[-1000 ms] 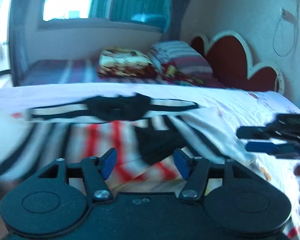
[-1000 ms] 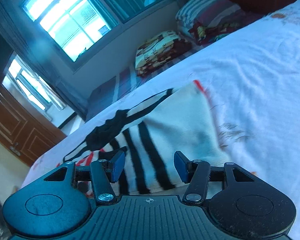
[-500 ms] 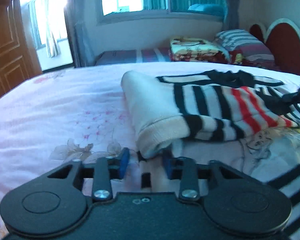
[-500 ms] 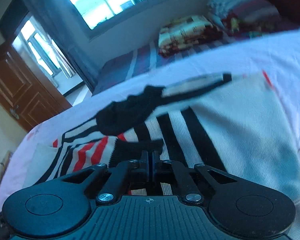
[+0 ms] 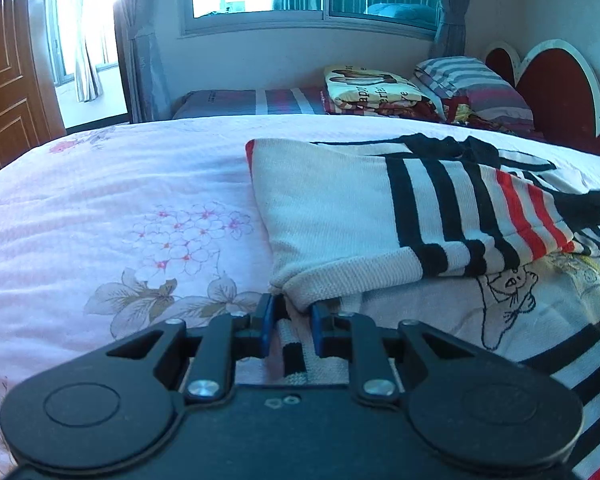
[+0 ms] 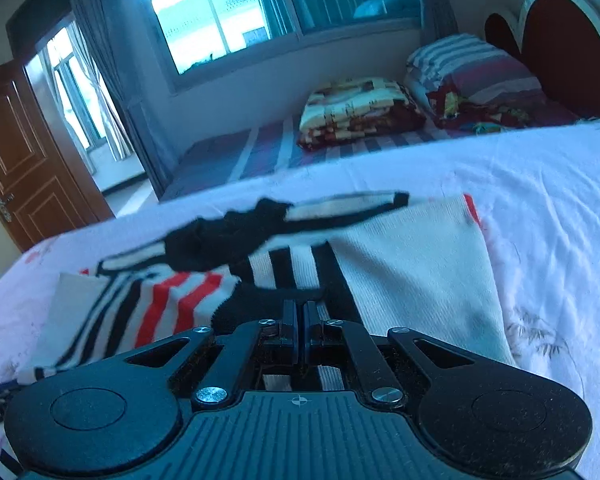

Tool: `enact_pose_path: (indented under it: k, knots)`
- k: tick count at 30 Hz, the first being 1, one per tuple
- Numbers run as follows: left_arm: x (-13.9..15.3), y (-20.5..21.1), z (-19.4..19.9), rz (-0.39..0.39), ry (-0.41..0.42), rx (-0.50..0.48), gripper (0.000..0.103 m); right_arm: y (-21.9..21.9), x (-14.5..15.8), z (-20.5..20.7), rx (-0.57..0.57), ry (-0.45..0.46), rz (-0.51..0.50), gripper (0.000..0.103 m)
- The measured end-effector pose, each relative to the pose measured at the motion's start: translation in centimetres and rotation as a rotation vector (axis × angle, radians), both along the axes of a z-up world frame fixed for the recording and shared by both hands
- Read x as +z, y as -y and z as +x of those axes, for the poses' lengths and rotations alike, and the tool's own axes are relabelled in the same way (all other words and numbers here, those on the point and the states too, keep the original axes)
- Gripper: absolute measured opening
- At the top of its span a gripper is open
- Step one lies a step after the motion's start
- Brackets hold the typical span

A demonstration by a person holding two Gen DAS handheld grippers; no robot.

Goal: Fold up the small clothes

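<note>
While the pink floral bedspread [image 5: 100, 208] lies bare at nine o'clock in the left wrist view, the left gripper [image 5: 288, 316] sits at six o'clock with its blue pads [image 5: 265, 322] pinched on the ribbed cream cuff of the striped sweater [image 5: 340, 208], having just closed onto it. That garment spreads from the centre toward three o'clock, cream first, then black bands, then red, and overlaps a cartoon-print cloth [image 5: 500, 300] at four o'clock. In the right wrist view, the right gripper [image 6: 300, 316] at six o'clock has its fingers pressed together on a dark fold of the same sweater, whose black collar region [image 6: 228, 240] bunches at eleven o'clock and looks blurred. Risk, as I judge it: the left grip catches only the cuff's edge, so a quick lift could let the knit slip free. Uneven pulling between the hands could skew the fold or drag the cartoon-print cloth along.
</note>
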State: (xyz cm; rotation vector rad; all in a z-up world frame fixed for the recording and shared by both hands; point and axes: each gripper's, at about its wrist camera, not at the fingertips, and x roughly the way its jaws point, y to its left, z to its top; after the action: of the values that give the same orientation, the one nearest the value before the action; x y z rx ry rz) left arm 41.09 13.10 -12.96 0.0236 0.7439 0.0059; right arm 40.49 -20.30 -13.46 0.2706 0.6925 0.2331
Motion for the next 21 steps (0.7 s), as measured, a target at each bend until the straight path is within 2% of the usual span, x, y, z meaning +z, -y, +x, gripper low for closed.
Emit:
enact_pose_path:
  k: [3, 5, 6, 7, 8, 10, 13, 14, 15, 16, 18, 21]
  knots:
    - [0.2, 0.1, 0.1, 0.013, -0.011, -0.011, 0.025, -0.1, -1.4, 0.5, 0.003, -0.050, -0.020, 0.002]
    - [0.9, -0.4, -0.8, 0.013, -0.006, -0.005, 0.038, 0.5, -1.5, 0.3, -0.002, -0.063, -0.017, 0.002]
    - [1.7, -0.8, -1.8, 0.013, 0.027, 0.012, 0.041, 1.1, -1.0, -0.1, -0.029, -0.052, -0.026, 0.002]
    - [2.6, -1.0, -2.8, 0.011, 0.071, 0.019, 0.051, 1.5, -0.3, -0.7, -0.058, -0.028, -0.035, 0.002]
    - [3.5, -0.9, -3.4, 0.011, 0.105, 0.013, 0.053, 2.0, 0.5, -1.2, -0.065, 0.005, -0.020, 0.002]
    - [4.4, 0.1, -2.8, 0.008, 0.129, -0.022, 0.051, 1.5, 1.4, -1.3, -0.021, 0.040, 0.002, 0.002]
    - [3.9, 2.1, 0.1, -0.051, 0.138, -0.074, 0.048, -1.3, 0.8, 0.1, 0.070, 0.032, -0.044, 0.002]
    - [3.0, 2.7, 1.2, -0.073, 0.119, -0.085, 0.050, -2.1, -0.1, 0.8, 0.083, -0.001, -0.060, 0.002]
    - [1.7, 3.0, 2.6, -0.096, 0.060, -0.085, 0.050, -2.6, -1.4, 2.0, 0.080, -0.072, -0.100, 0.002]
    - [0.1, 3.1, 3.9, -0.118, -0.024, -0.073, 0.050, -2.6, -1.7, 2.1, 0.076, -0.044, -0.092, 0.002]
    - [0.8, 3.2, 4.3, -0.107, 0.018, -0.076, 0.050, -2.7, -0.7, 2.9, 0.050, -0.085, -0.080, 0.002]
    - [2.5, 2.6, 6.0, -0.129, 0.097, -0.064, 0.051, -3.9, 0.9, 3.6, 0.079, 0.008, -0.014, 0.002]
